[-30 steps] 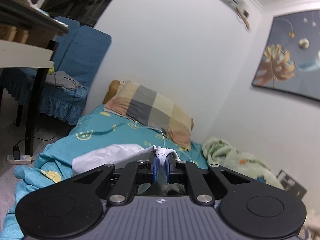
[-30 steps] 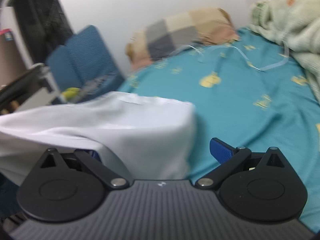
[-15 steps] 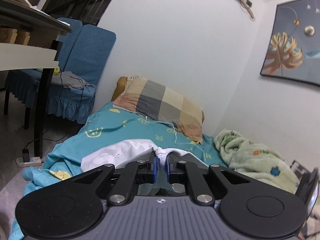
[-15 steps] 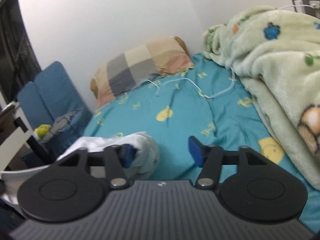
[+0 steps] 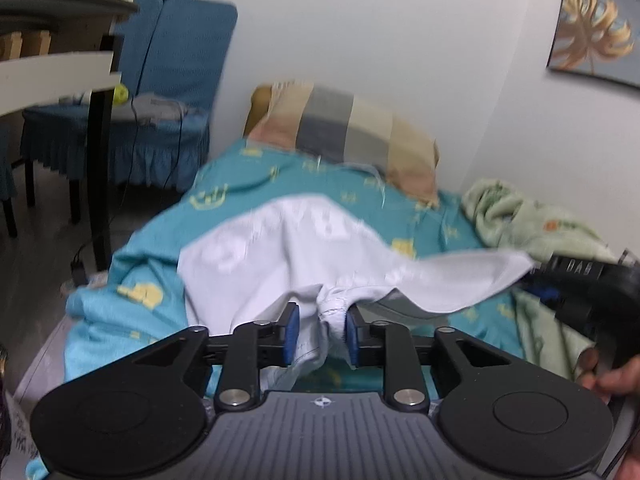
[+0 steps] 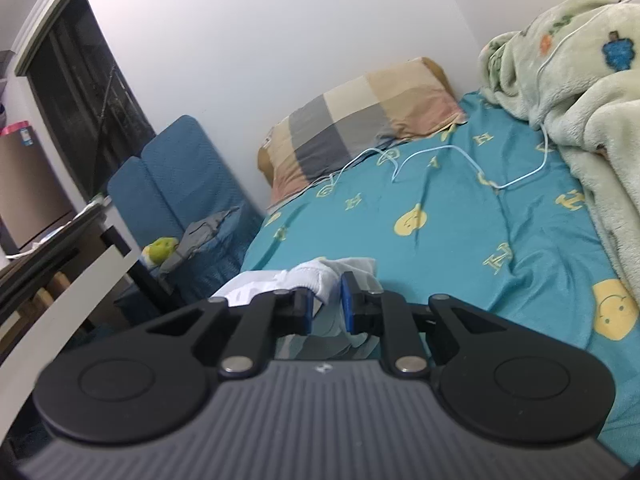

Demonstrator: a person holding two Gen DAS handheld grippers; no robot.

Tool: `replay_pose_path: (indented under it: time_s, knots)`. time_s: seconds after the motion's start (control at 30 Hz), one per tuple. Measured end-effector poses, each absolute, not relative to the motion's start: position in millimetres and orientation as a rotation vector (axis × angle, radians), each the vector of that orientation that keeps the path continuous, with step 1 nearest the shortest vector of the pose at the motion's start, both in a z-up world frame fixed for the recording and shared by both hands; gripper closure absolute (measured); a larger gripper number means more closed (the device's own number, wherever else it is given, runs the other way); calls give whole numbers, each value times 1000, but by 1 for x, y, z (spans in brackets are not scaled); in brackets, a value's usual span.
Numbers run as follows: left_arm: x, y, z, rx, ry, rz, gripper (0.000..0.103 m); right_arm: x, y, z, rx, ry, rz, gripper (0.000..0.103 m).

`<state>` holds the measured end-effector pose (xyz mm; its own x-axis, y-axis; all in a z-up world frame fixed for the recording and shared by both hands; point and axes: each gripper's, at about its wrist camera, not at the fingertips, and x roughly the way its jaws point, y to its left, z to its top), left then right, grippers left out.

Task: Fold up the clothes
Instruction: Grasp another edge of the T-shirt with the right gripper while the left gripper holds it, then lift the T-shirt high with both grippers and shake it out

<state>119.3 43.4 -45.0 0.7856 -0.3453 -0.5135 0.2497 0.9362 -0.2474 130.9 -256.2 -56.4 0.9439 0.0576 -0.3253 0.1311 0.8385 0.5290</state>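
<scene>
A white garment [image 5: 304, 240] hangs spread over the teal bed sheet [image 5: 136, 264]. My left gripper [image 5: 319, 332] has its jaws partly apart, with a bunched hem of the garment lying between the blue pads. My right gripper [image 6: 326, 308] is shut on another edge of the white garment [image 6: 320, 276]. In the left wrist view the right gripper [image 5: 560, 280] shows at the right, holding the garment's far corner, so the cloth stretches between the two grippers.
A checked pillow [image 6: 360, 120] lies at the head of the bed. A green fleece blanket [image 6: 580, 80] is heaped along the wall side. A white cable [image 6: 440, 156] runs over the sheet. A blue covered chair [image 5: 160, 92] and a desk [image 5: 60, 60] stand left of the bed.
The right gripper closed on the garment's edge and pulled it out to the right. The left gripper's jaws opened from a tight pinch. The garment now hangs spread wide.
</scene>
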Motion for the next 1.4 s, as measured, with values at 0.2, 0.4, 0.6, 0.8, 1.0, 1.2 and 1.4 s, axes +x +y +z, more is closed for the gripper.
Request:
replay_pose_path:
  time_s: [0.2, 0.4, 0.6, 0.8, 1.0, 1.2, 1.4]
  knots:
    - [102, 19, -49, -21, 581, -345, 45, 130, -255, -53, 596, 352, -2, 86]
    - [94, -16, -60, 149, 563, -364, 36, 129, -255, -47, 610, 348, 35, 86]
    - [93, -41, -66, 205, 498, -296, 29, 125, -244, -35, 584, 317, 94, 86]
    - [82, -59, -68, 280, 414, -328, 26, 124, -249, -25, 617, 292, 155, 86]
    - [88, -83, -81, 338, 384, -303, 25, 123, -253, -18, 658, 286, 205, 86]
    - [110, -70, -83, 186, 396, -118, 26, 119, -257, -17, 660, 267, 163, 86]
    - [108, -27, -64, 12, 391, 104, 26, 115, -255, -17, 631, 244, 124, 86]
